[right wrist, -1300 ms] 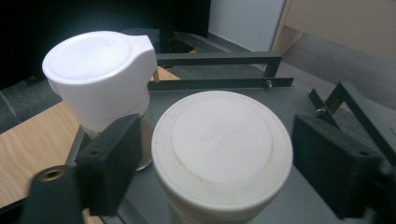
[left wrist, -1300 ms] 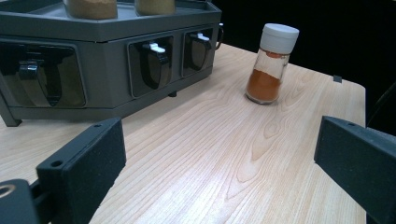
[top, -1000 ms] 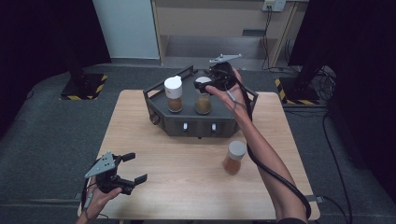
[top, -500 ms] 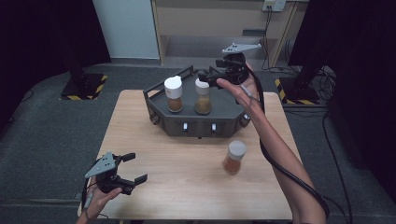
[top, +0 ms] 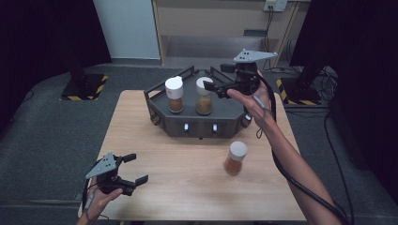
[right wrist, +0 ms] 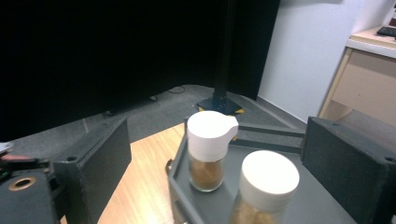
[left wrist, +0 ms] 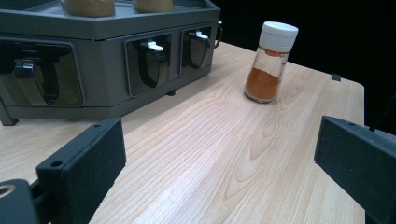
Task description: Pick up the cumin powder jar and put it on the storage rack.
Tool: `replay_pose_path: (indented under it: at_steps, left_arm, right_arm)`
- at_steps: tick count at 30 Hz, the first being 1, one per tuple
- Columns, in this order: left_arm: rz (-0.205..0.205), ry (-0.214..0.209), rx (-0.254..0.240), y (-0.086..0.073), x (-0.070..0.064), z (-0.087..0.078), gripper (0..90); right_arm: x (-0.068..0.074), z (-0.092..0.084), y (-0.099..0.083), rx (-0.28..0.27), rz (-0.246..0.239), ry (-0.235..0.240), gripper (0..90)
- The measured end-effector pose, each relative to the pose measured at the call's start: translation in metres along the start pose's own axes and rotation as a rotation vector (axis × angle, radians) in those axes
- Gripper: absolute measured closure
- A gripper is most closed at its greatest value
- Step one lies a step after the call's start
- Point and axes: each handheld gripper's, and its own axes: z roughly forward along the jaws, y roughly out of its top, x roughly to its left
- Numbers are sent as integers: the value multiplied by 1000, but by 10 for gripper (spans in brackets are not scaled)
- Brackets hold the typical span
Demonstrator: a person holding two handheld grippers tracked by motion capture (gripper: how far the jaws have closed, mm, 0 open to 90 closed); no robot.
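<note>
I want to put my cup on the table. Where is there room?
The widest bare wood is in the middle of the table, between the left gripper and the jar of orange spice. The strip left of the grey tray is free too. The tray is crowded: two jars stand there, with the right gripper above.

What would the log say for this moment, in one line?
right tool: open, above grey tray | left tool: open, empty | white-capped orange spice jar: on wooden table

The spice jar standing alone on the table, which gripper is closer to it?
Right, though not by much. The right gripper hangs above the rack behind the jar; the left gripper sits near the table's front left corner.
</note>
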Motion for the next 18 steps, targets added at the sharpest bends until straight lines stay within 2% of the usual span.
replay_pose_path:
  at_steps: [11,13,18]
  left_arm:
    - [0,2,-1,0,0,0,11]
    - [0,2,-2,0,-1,0,11]
    - [1,4,-4,0,-1,0,11]
  right_arm:
    - [14,-36,-24,-17,-8,6,89]
    - [15,-44,-30,-26,10,18,89]
    - [24,-61,-42,-20,-8,4,89]
